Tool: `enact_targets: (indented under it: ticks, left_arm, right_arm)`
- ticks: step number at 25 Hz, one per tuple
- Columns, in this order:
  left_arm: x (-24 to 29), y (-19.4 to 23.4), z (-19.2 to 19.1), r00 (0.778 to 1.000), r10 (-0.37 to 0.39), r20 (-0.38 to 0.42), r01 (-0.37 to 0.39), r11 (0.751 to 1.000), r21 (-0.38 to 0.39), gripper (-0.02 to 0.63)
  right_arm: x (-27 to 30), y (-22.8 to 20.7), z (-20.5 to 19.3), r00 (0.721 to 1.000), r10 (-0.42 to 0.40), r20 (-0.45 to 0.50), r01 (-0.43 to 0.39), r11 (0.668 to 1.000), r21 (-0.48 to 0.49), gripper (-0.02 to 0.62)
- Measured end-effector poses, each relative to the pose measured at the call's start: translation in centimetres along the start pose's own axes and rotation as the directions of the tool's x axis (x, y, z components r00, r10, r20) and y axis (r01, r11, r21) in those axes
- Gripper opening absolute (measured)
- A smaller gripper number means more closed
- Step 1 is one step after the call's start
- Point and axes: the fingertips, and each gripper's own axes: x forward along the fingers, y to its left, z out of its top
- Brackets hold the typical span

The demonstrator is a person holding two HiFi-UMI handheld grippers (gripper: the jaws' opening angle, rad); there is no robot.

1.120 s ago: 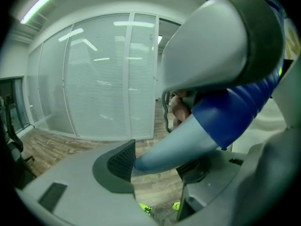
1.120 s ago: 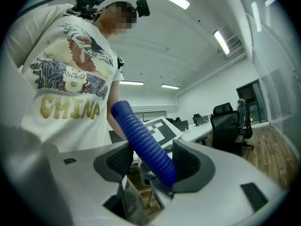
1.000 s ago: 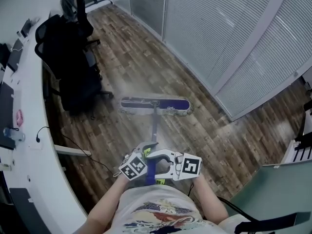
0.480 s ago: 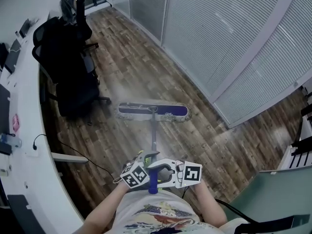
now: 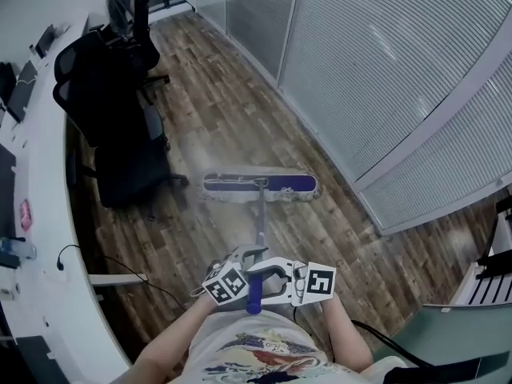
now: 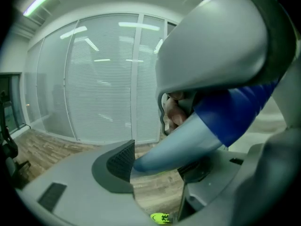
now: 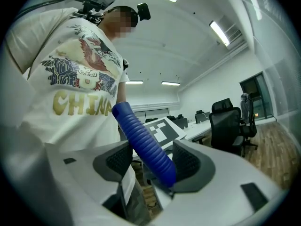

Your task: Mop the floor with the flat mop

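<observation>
The flat mop's blue head (image 5: 260, 186) lies flat on the wood floor, and its grey pole (image 5: 259, 222) runs back toward me. My left gripper (image 5: 250, 259) is shut on the pole just below the blue grip; in the left gripper view the pole (image 6: 188, 135) is pinched between the pads of that gripper (image 6: 157, 166). My right gripper (image 5: 262, 282) is shut on the ribbed blue grip (image 7: 141, 140) at the top of the handle. That grip stands between the dark pads of the right gripper (image 7: 150, 161).
A black office chair (image 5: 112, 110) stands left of the mop head, beside a curved white desk (image 5: 48, 238). A glass wall with blinds (image 5: 384, 78) runs along the right. A dark cable (image 5: 136, 282) trails over the floor near the desk. A grey-green panel (image 5: 456, 334) sits at bottom right.
The mop head has slid forward over the floor and now lies about level with the chair's base. Both grippers went along with the handle, still shut on it.
</observation>
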Motion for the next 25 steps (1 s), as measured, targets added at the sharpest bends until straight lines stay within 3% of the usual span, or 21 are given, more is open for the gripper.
enact_targets:
  ticks: [4,8,11,19,25]
  left_arm:
    - [0.4,5.6,0.7,1.0,0.007,0.017,-0.007,1.0,0.002,0.222]
    - [1.1,9.2,1.3,1.0,0.004,0.015,-0.004,1.0,0.005,0.222]
    - [1.9,12.2,2.4,1.0,0.011,0.019,-0.011,1.0,0.001,0.222]
    - [5.5,21.4,5.3,0.999,0.041,0.012,-0.04,0.999,-0.026,0.221]
    - [9.6,30.5,9.6,0.998,0.07,-0.001,-0.07,0.997,-0.024,0.219]
  right_arm:
    - [-0.2,-5.5,1.1,0.998,-0.02,0.065,0.022,0.999,-0.034,0.249]
    - [-0.9,-9.3,1.0,0.999,-0.012,0.031,0.013,1.0,-0.026,0.25]
    - [-2.1,-12.2,2.3,0.995,-0.021,0.092,0.024,0.999,-0.032,0.25]
    - [-6.6,-21.5,4.1,0.986,0.009,0.168,-0.001,0.999,-0.048,0.252]
    - [-12.3,-30.6,5.8,0.979,0.047,0.2,-0.041,0.998,-0.037,0.252]
